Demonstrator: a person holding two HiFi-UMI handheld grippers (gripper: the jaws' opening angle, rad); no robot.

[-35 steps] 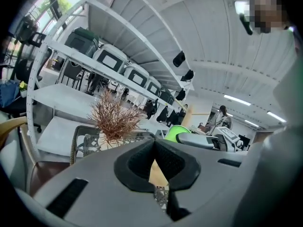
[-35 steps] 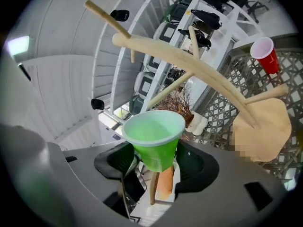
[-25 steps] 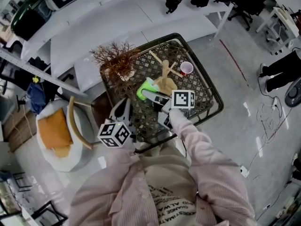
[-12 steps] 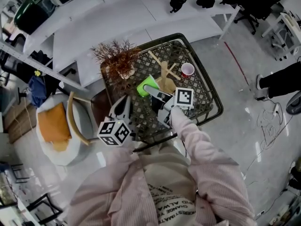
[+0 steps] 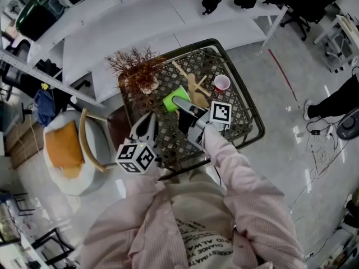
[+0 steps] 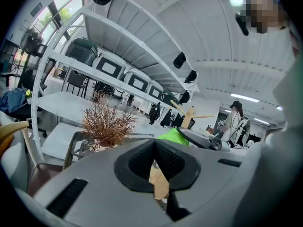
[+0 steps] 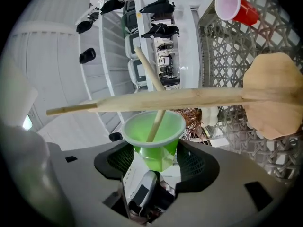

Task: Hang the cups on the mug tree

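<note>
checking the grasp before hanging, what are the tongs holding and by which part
Right tongs grip the green cup by its lower body; left tongs, closed, hold nothing.

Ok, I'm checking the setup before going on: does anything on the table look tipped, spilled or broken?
Nothing stands out. The mug tree stands upright with the red cup upright beside it. The green cup is tilted only because the right gripper holds it over a peg.

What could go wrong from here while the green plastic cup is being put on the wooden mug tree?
The thin wooden peg sits loosely in the wide green plastic cup; if the right gripper lets go now, it may slide off. A hard push could tip the wooden mug tree toward the red plastic cup.
</note>
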